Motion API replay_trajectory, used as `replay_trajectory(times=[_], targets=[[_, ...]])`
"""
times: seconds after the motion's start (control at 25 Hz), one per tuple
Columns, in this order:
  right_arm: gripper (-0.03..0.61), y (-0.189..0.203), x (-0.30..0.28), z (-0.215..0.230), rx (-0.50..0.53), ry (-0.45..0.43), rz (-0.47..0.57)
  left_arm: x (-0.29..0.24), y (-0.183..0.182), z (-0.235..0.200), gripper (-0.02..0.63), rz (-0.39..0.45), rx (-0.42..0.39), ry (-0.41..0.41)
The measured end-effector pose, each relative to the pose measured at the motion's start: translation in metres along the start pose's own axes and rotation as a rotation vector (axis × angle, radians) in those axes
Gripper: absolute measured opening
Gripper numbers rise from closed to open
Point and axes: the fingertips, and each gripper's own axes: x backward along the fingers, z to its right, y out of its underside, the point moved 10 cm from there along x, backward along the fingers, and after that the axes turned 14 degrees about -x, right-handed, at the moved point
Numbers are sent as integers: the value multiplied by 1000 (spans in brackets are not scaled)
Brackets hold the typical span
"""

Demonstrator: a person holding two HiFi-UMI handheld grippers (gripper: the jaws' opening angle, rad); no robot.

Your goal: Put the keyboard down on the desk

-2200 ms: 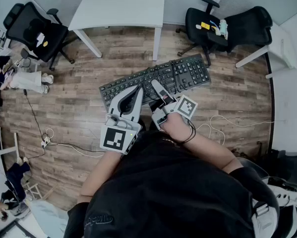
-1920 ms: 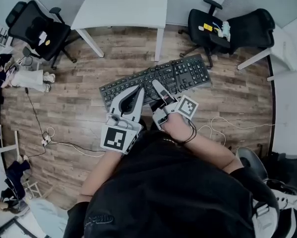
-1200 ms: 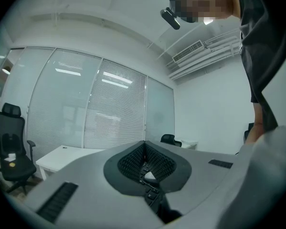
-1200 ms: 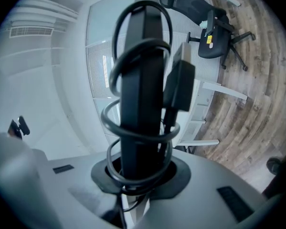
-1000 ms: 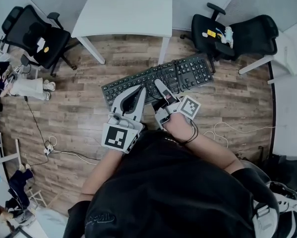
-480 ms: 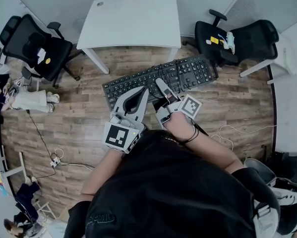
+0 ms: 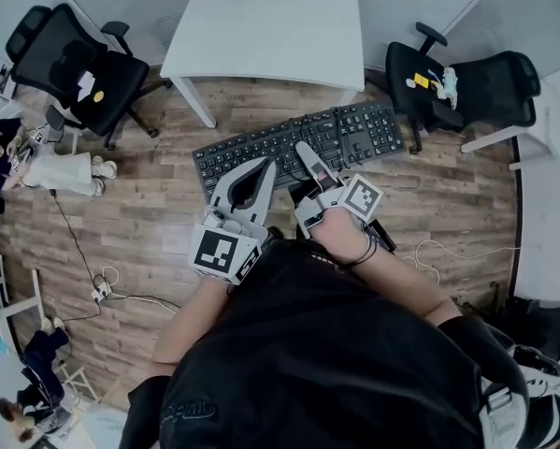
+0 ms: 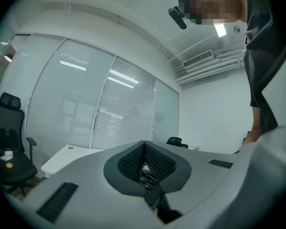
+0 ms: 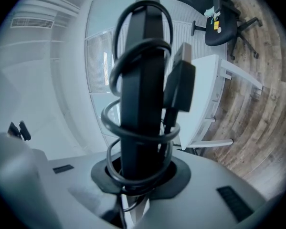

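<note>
Two grippers held the black keyboard (image 7: 354,131) up over the wooden floor (image 7: 139,204). The left gripper (image 7: 261,166) had its jaws pinched almost together on the near edge. The right gripper (image 7: 305,151) clamped narrowly on the keyboard and its wound cable (image 9: 139,128). Beyond stood the white desk (image 7: 270,21).

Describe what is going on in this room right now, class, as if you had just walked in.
A person holds a black keyboard in the air over the wood floor, using hand-held tongs. The left tongs and the right tongs are both clamped on it from the near side, and its cable is wound round it. The white desk stands just ahead; the keyboard is not yet on it.
</note>
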Motion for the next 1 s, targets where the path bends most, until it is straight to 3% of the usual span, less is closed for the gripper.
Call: replay_trajectory(times=[0.52, 1.0], targets=[[84, -21, -47, 7, -1, 15, -67, -31, 6, -26, 15, -37, 1, -34], [84, -123, -96, 7, -5, 14, -122, -137, 1, -43, 15, -35, -17, -88]])
